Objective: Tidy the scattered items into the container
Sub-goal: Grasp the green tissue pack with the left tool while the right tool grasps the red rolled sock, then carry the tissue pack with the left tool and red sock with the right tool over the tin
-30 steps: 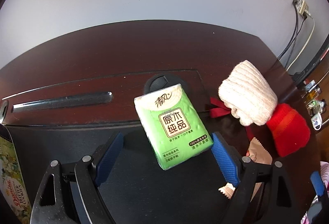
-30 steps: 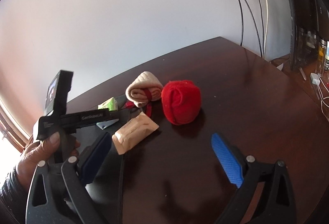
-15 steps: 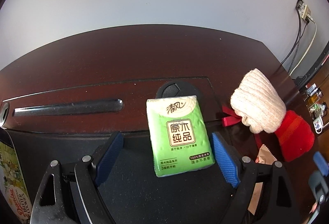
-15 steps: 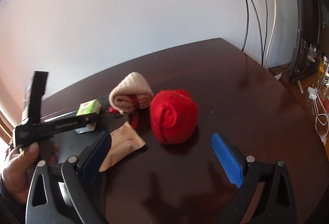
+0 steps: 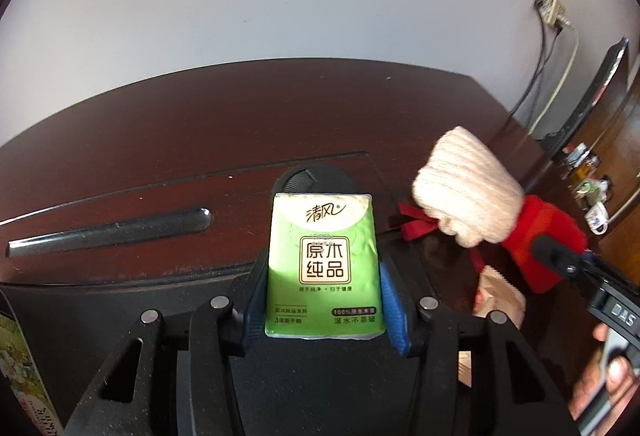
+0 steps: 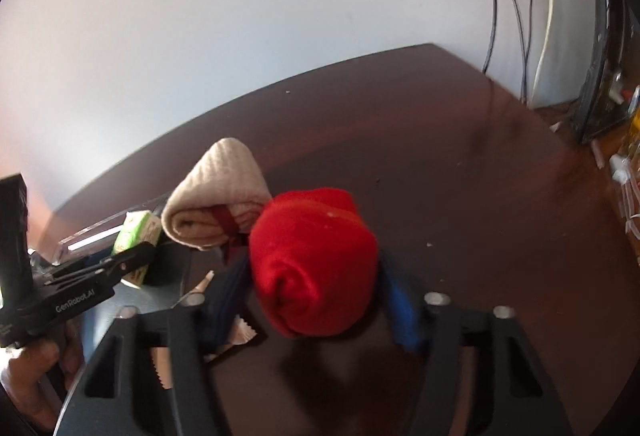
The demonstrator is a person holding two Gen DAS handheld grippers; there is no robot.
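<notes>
My left gripper [image 5: 323, 300] is shut on a green tissue pack [image 5: 324, 268], its blue pads pressing both long sides, over a black mat on the dark wooden desk [image 5: 200, 123]. The pack also shows in the right wrist view [image 6: 138, 232]. My right gripper [image 6: 316, 292] is shut on a rolled red sock [image 6: 314, 264], which also shows in the left wrist view [image 5: 540, 240]. A rolled cream sock [image 5: 466, 191] with a red ribbon lies beside it, also seen in the right wrist view [image 6: 218, 195]. A tan snack packet [image 5: 498, 294] lies under the right gripper.
A printed box [image 5: 22, 368] stands at the left edge of the left wrist view. A pen groove [image 5: 108, 232] and a black cable grommet [image 5: 316, 177] sit in the desk. Cables [image 6: 516, 7] hang down the wall at the right. Clutter lies beyond the desk's right edge.
My left gripper closed on the green tissue pack. My right gripper moved forward to the red sock and closed around it.
</notes>
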